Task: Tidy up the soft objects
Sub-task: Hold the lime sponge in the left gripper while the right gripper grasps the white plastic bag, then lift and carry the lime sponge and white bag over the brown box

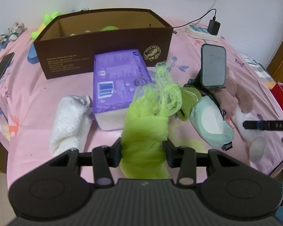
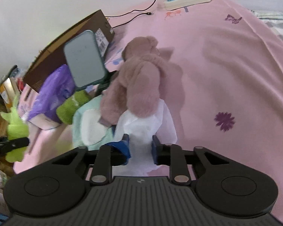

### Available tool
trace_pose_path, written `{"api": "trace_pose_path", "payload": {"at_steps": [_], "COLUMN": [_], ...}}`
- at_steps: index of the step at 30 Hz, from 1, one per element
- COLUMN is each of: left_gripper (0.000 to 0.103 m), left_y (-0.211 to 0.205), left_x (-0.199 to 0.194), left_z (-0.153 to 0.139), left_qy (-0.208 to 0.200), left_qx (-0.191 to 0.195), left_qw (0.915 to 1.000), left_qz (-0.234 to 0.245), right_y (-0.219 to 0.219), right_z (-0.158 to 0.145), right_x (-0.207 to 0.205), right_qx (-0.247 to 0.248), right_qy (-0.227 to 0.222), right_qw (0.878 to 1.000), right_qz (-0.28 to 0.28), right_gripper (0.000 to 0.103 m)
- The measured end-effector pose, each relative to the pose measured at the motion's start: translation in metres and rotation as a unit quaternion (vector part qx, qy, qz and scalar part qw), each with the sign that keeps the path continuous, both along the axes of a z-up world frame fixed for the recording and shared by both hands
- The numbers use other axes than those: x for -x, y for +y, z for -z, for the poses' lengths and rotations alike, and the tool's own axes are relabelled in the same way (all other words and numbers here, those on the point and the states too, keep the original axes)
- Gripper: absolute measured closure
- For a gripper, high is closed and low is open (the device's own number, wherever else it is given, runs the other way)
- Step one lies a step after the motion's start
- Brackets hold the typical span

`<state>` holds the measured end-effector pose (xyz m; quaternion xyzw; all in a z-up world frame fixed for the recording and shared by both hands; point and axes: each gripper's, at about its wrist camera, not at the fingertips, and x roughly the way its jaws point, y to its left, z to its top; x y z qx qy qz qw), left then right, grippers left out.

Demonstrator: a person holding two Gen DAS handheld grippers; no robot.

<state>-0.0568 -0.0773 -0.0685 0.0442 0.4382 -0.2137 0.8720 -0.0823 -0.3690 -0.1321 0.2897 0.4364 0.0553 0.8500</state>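
Both hand-held grippers clamped on soft items over the bed.
L hand-held gripper [image 1: 143, 151] pinches green mesh cloth [image 1: 149, 130]; purple pack [image 1: 118, 86] & brown box [image 1: 103, 43] beyond. R hand-held gripper [image 2: 141, 146] grips white cloth [image 2: 143, 130] w/ pink plush [image 2: 135, 82] just past fingertips.

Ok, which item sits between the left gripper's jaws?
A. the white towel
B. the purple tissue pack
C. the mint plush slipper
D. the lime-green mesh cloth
D: in the left wrist view the left gripper pinches the lime-green mesh cloth, while the white towel lies on the bed.
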Motion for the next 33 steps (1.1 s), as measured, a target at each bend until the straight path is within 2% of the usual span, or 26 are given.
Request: {"api": "trace_pose_path", "payload": {"at_steps": [5,10,12,16,24,28,33], "left_gripper": [0.059,0.059,0.059,0.059,0.059,0.059,0.059], "left_y": [0.0,0.002,0.004,0.009,0.028,0.047,0.064], "left_x": [0.0,0.002,0.002,0.0,-0.014,-0.037,-0.074], "left_z": [-0.001,-0.004,-0.006,-0.015,-0.039,-0.055,-0.073], "left_qy": [0.0,-0.003,-0.003,-0.006,-0.036,-0.05,-0.067], "left_qx": [0.005,0.013,0.02,0.035,0.054,0.075,0.087], "left_qw": [1.0,0.9999,0.9998,0.9994,0.9978,0.9958,0.9939], "left_qz": [-0.002,0.0,-0.001,-0.003,-0.01,-0.015,-0.016], "right_y": [0.001,0.007,0.014,0.036,0.094,0.11,0.121], "right_z": [-0.001,0.0,-0.006,-0.024,-0.073,-0.097,-0.122], "right_x": [0.008,0.016,0.016,0.003,-0.042,-0.068,-0.111], "right_qx": [-0.091,-0.207,-0.237,-0.238,-0.14,-0.107,-0.071], "right_qy": [0.003,0.004,-0.008,-0.033,-0.087,-0.12,-0.145], "right_qw": [0.996,0.978,0.971,0.968,0.974,0.973,0.975], "right_qz": [-0.001,-0.014,-0.03,-0.076,-0.156,-0.168,-0.151], "right_gripper": [0.103,0.103,0.103,0.103,0.103,0.103,0.103]}}
